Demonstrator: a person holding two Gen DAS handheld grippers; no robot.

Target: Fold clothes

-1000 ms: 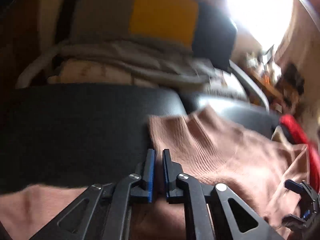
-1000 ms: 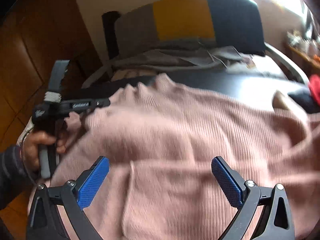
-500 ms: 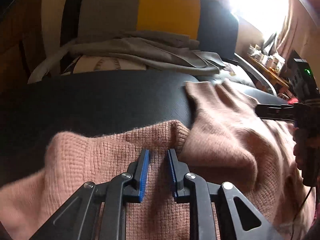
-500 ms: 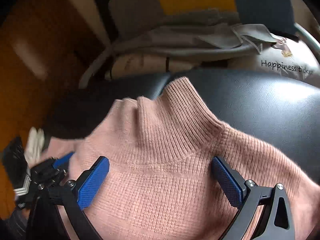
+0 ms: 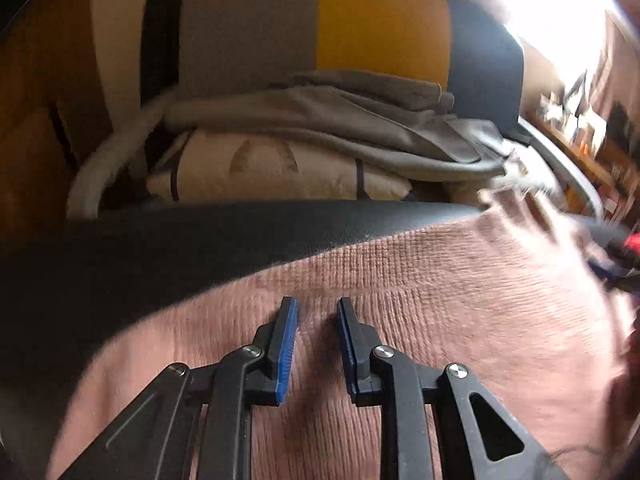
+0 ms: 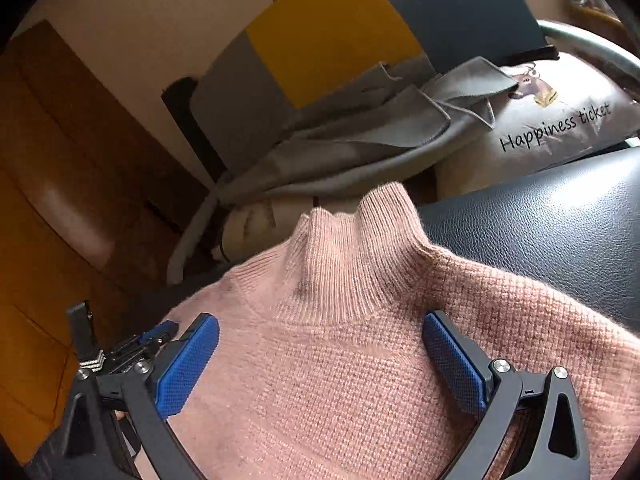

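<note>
A pink knitted sweater [image 5: 460, 300] [image 6: 340, 380] lies spread on a black leather surface [image 5: 160, 252] [image 6: 540, 216], its ribbed high collar [image 6: 360, 248] pointing away from me. My left gripper [image 5: 316, 304] hovers low over the sweater's shoulder edge. Its jaws stand a narrow gap apart, and I see no fabric pinched between the pads. My right gripper [image 6: 320, 320] is wide open just below the collar, one pad on each side of the neck, with nothing held. The left gripper's tip [image 6: 164, 326] shows at the lower left of the right wrist view.
Behind the leather surface lie a crumpled grey garment [image 5: 340, 120] [image 6: 360, 140], a cream cushion printed "Happiness ticket" [image 6: 560, 120], and a grey, yellow and navy backrest [image 5: 380, 24]. Wooden floor [image 6: 60, 200] is on the left. Cluttered shelves [image 5: 592, 120] stand at the far right.
The left jaws have parted a little and moved from the sweater's edge to over its shoulder. The right gripper, still wide open, has moved up to the collar and rolled.
</note>
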